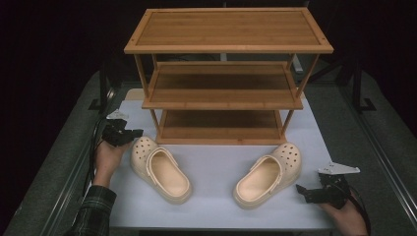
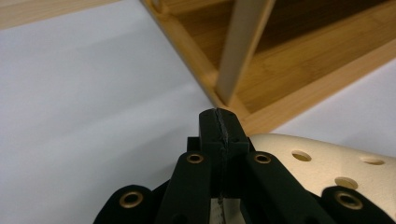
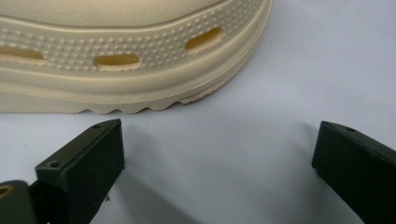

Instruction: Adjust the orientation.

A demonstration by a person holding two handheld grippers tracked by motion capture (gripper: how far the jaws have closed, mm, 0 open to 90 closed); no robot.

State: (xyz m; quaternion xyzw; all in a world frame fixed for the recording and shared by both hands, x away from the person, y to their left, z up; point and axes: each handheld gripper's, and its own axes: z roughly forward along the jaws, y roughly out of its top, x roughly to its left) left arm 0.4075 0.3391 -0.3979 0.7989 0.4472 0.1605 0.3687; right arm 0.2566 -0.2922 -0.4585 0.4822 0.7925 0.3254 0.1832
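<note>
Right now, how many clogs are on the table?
2. The left clog lies in front of the wooden rack's left end; the right clog lies in front of its right end. The shelves look bare.

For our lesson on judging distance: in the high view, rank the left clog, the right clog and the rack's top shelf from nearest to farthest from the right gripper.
Measured from the right gripper:
1. Right clog, just to its left.
2. Left clog, across the mat.
3. Top shelf, high at the back.
</note>
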